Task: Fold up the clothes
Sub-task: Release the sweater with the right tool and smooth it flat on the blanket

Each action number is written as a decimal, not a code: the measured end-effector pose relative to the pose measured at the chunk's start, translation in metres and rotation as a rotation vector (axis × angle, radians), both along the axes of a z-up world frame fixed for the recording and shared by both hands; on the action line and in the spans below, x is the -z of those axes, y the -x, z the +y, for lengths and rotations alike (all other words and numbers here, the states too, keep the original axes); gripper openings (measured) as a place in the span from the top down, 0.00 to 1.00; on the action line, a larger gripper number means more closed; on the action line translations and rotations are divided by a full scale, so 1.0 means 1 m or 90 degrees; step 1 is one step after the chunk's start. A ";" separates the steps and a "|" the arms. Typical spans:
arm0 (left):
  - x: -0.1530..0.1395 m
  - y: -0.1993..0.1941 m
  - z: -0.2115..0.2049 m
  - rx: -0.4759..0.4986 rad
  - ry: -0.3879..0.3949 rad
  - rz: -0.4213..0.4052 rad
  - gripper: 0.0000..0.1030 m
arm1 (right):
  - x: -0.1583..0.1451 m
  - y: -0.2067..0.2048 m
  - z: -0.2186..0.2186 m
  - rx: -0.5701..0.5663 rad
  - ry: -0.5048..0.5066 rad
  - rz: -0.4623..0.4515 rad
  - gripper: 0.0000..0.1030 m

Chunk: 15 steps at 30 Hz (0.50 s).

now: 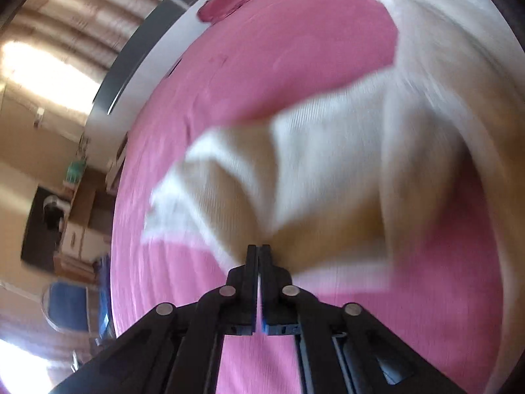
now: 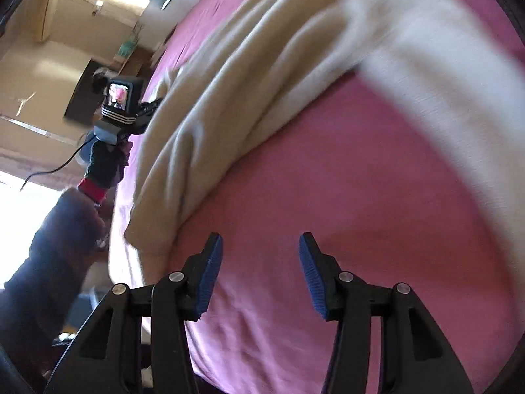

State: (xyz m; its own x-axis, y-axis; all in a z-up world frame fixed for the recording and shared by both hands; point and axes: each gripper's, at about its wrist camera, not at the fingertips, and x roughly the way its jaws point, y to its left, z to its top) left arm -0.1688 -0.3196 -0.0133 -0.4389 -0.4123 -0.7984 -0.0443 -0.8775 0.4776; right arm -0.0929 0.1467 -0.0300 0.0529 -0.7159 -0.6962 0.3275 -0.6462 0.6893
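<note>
Left gripper clamped tight on a fold of the cream ribbed knit garment; black fingers pressed together with only a sliver of cloth between them. Garment fanned up and away from the tips toward 12 to 2 o'clock in the left wrist view, motion-blurred, one end trailing at 1 o'clock, a flap hanging toward 9 o'clock. Spread beneath it: pink bed sheet. Dark red pillow seen at 11 o'clock on the sheet's far edge.

Right gripper spread wide, blue ribbed pads well apart, nothing between them, pointed over bare pink sheet. Garment lay in long pleats from 8 o'clock to 1 o'clock in the right wrist view, with a blurred band curving down the 3 o'clock side; apart from the right tips.

Other handheld gripper unit with small lit screen seen at 9 to 10 o'clock, mostly hidden behind the cloth. Gripped by a hand in a dark knit glove with red cuff, forearm in a dark sleeve angled up from 8 o'clock. Thin black cable hung from the unit.
</note>
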 end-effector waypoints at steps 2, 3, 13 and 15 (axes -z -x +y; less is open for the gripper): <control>-0.008 -0.030 -0.012 -0.031 -0.049 0.002 0.74 | 0.009 -0.005 -0.023 -0.003 0.046 -0.043 0.31; -0.013 -0.045 -0.017 -0.047 -0.073 0.004 0.71 | 0.013 -0.007 -0.034 -0.005 0.073 -0.065 0.28; -0.005 -0.171 -0.038 -0.221 -0.380 0.011 0.25 | 0.018 -0.022 -0.120 0.024 0.125 -0.066 0.38; -0.004 -0.182 -0.035 -0.240 -0.409 0.018 0.25 | 0.010 -0.030 -0.133 0.010 0.079 -0.028 0.85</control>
